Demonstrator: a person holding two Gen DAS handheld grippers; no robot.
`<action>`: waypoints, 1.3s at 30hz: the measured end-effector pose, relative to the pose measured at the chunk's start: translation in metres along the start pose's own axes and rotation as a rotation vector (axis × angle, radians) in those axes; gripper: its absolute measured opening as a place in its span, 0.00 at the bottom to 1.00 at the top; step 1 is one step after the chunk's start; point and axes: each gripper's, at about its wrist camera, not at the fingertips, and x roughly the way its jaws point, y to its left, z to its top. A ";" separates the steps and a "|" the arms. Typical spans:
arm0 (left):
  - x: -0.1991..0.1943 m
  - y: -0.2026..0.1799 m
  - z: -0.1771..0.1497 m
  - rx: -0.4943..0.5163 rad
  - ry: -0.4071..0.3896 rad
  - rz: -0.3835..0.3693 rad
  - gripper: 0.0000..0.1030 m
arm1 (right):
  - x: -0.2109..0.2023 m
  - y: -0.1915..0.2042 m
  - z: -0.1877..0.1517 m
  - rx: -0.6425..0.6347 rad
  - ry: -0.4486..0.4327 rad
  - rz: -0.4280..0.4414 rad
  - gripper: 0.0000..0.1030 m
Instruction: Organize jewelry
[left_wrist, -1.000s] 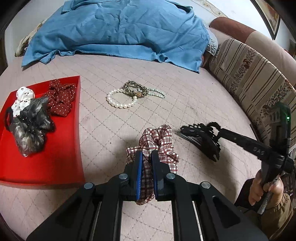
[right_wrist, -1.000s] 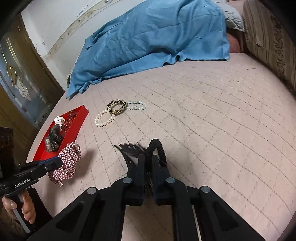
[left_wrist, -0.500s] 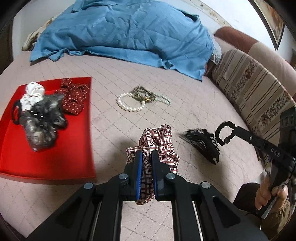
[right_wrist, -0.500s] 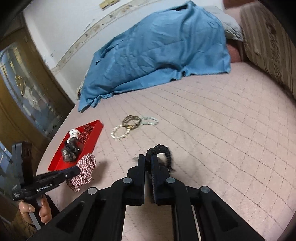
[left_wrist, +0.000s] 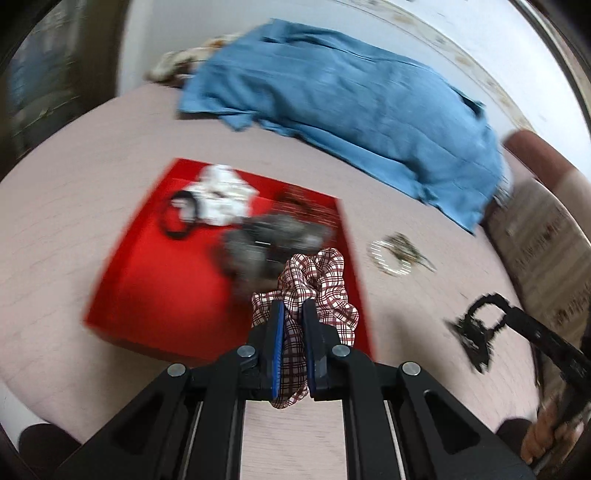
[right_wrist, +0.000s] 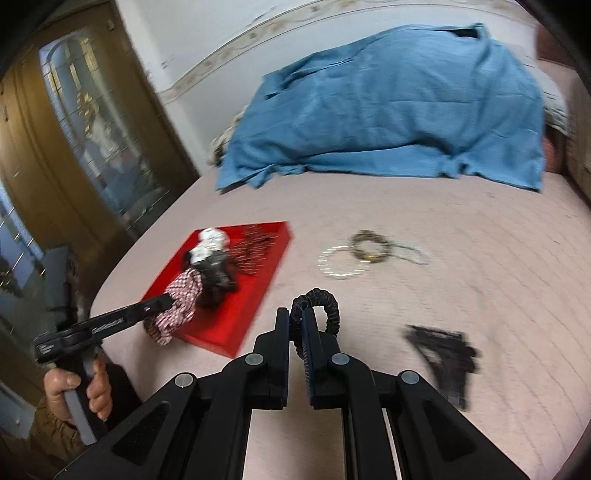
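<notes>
My left gripper (left_wrist: 293, 314) is shut on a red-and-white plaid scrunchie (left_wrist: 317, 277) and holds it over the right front part of the red tray (left_wrist: 155, 295); the scrunchie also shows in the right wrist view (right_wrist: 181, 299). My right gripper (right_wrist: 297, 325) is shut on a black braided hair tie (right_wrist: 321, 299), lifted above the bed beside the red tray (right_wrist: 229, 325). A black claw clip (right_wrist: 443, 347) lies on the bed to the right. A pearl bracelet (right_wrist: 338, 262) and beaded bracelets (right_wrist: 373, 245) lie further back.
The tray holds a white scrunchie (left_wrist: 221, 192), a black hair tie (left_wrist: 179, 219), a grey-black scrunchie (left_wrist: 266, 243) and a dark red dotted one (left_wrist: 314, 210). A blue cloth (left_wrist: 351, 99) covers the far bed. A striped sofa (left_wrist: 546, 236) is at right.
My left gripper carried the plaid scrunchie leftwards over the tray. My right gripper lifted the black hair tie off the claw clip, which stays on the bed, and swung left.
</notes>
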 end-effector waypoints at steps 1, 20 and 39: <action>0.000 0.009 0.001 -0.012 -0.006 0.019 0.09 | 0.007 0.009 0.002 -0.016 0.010 0.010 0.08; 0.018 0.082 0.005 -0.091 -0.034 0.124 0.09 | 0.140 0.118 0.010 -0.190 0.222 0.070 0.08; 0.009 0.083 0.003 -0.069 -0.099 0.138 0.47 | 0.161 0.126 0.002 -0.165 0.261 0.075 0.46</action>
